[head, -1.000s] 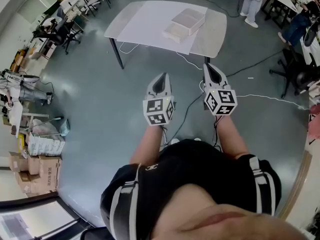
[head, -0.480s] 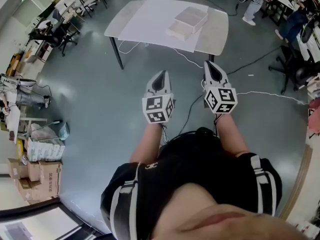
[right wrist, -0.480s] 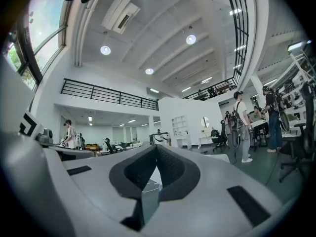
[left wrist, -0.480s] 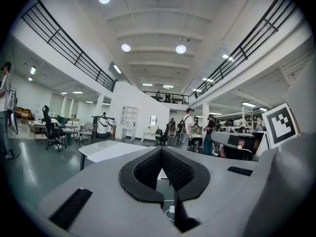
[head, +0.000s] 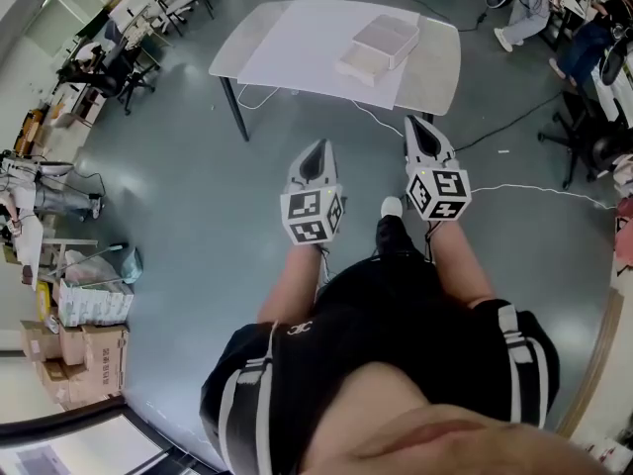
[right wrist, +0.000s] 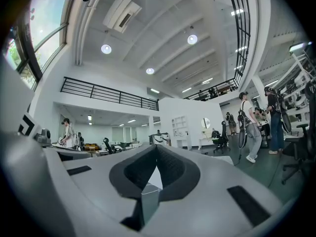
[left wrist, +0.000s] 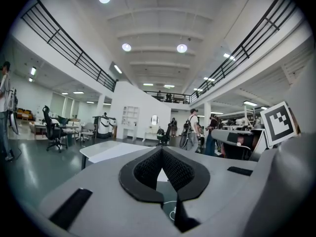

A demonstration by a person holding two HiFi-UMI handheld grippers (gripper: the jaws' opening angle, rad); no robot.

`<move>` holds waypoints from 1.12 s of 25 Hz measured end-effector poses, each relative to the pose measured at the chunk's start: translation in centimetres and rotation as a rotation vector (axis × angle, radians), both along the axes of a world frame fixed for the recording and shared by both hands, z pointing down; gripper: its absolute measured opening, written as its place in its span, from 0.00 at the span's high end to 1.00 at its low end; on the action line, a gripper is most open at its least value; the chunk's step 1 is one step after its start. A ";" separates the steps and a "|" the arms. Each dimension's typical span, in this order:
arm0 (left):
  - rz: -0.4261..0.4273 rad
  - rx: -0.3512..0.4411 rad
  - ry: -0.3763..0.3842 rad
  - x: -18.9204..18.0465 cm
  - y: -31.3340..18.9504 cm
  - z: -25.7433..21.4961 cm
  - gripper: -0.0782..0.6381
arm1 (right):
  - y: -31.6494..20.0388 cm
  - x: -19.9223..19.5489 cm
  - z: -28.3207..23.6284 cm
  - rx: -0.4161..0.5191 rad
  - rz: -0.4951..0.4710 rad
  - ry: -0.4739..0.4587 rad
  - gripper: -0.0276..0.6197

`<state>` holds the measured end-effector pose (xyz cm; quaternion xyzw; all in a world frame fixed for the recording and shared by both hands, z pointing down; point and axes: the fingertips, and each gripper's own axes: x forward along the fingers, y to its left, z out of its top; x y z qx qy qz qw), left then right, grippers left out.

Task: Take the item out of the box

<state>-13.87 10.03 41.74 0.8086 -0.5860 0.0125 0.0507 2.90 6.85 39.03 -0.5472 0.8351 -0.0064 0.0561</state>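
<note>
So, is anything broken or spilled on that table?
Nothing stands out. The white box sits flat on the table, with nothing spilled around it. It's too far away to see small damage. Only a white cable trails loose across the floor.

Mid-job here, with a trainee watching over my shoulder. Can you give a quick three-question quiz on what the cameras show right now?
1. True or false: the box sits on the table.
2. What is between the jaws of the left gripper? A) the box B) a cable C) nothing
3. Fill in: the left gripper and the right gripper are both held over the ____, short of the table.

Key: 1 true; 2 C, the jaws are shut and empty; 3 floor.
</note>
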 end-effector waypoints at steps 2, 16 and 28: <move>-0.001 0.003 -0.007 0.2 -1.6 0.1 0.88 | -1.7 0.4 0.2 0.003 0.002 -0.002 0.94; -0.001 -0.014 -0.041 3.4 -19.6 0.0 0.88 | -20.5 2.8 1.2 -0.039 -0.026 -0.015 0.94; -0.020 -0.052 -0.059 9.1 -35.9 -0.7 0.88 | -36.2 7.2 1.6 -0.087 -0.089 -0.012 0.94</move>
